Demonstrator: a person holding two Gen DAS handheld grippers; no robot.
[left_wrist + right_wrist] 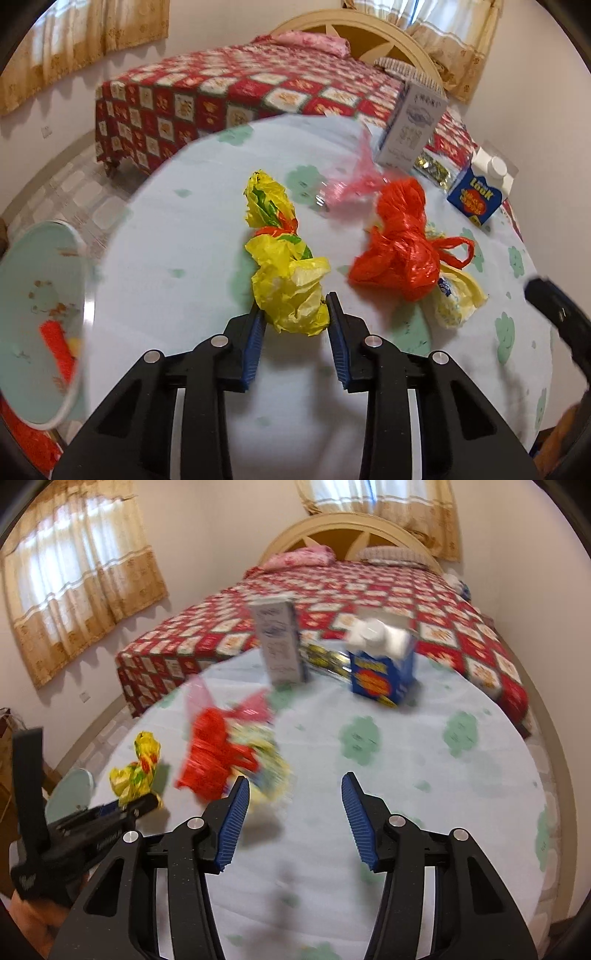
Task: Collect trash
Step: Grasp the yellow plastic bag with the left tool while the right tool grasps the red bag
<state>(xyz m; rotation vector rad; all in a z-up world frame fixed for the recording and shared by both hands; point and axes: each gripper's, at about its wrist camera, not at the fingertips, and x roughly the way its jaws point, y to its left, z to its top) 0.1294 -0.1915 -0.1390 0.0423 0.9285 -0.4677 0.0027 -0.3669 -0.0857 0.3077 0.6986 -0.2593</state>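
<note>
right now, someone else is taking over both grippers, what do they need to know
Left gripper: jaws shut on the yellow wrapper, near the table edge.
Right gripper: jaws open, nothing between them.
Still on the table: red bag, pink wrapper, pale yellow wrapper, white carton, blue carton.
Bin left of the table already holds some trash.
Next: drop the yellow wrapper in, collect the rest.

The left tongs (295, 310) are closing around a crumpled yellow wrapper (286, 273) on the tabletop (177, 240), an orange bag (400, 247) lying at its three o'clock.
</note>
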